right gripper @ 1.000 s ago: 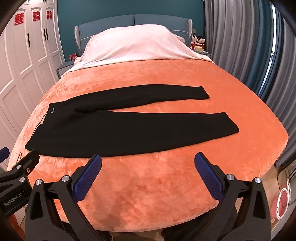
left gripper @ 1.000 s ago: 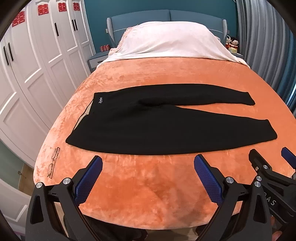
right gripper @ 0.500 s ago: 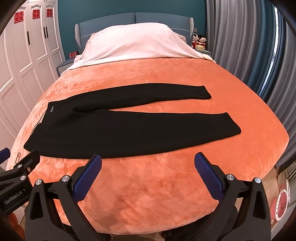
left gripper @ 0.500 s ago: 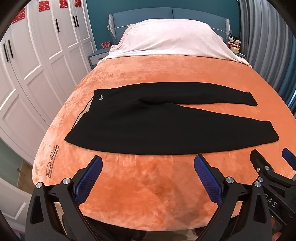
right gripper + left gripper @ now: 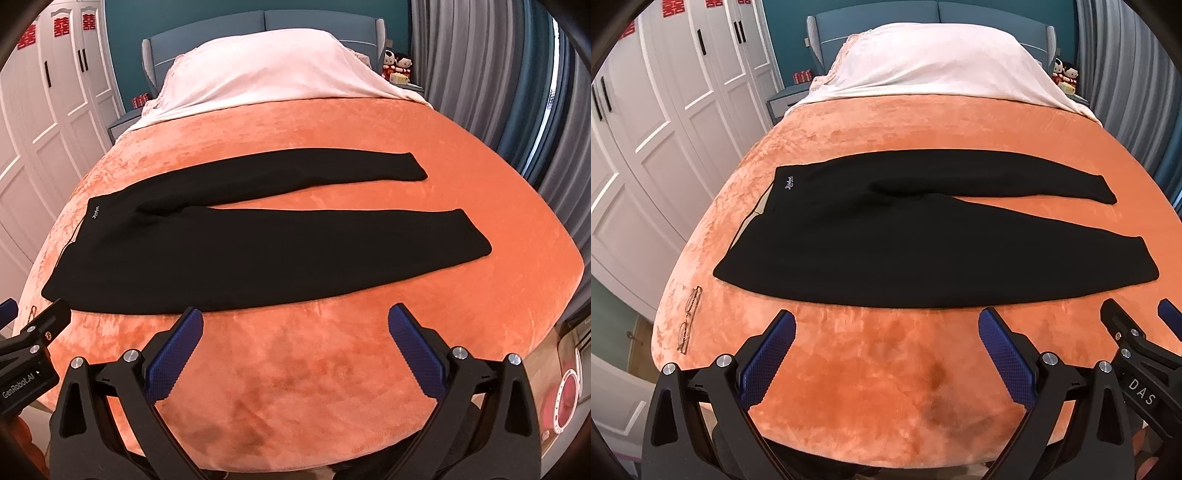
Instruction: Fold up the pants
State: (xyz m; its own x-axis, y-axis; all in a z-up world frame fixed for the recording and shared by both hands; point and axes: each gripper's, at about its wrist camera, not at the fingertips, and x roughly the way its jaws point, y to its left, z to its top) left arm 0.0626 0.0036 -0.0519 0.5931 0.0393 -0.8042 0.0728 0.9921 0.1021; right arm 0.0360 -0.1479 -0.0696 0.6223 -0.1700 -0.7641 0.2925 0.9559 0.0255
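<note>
Black pants (image 5: pixel 886 236) (image 5: pixel 236 254) lie flat across an orange blanket (image 5: pixel 886 369) (image 5: pixel 295 369) on a bed, waistband to the left, both legs stretched right and spread apart. A small white logo marks the waistband's far corner. My left gripper (image 5: pixel 886 325) hovers open just short of the near edge of the pants, nothing between its blue pads. My right gripper (image 5: pixel 294 323) is open too, at the same near edge, further right. Each gripper shows at the side of the other's view.
A pair of glasses (image 5: pixel 689 319) lies on the blanket near the left edge. White bedding (image 5: pixel 942 62) is heaped at the headboard. White wardrobe doors (image 5: pixel 665 110) stand to the left, grey curtains (image 5: pixel 498 92) to the right, and two dolls (image 5: pixel 397 62) sit on a nightstand.
Both grippers have crept forward a little toward the pants, which now look slightly larger. The pants themselves have not moved.
</note>
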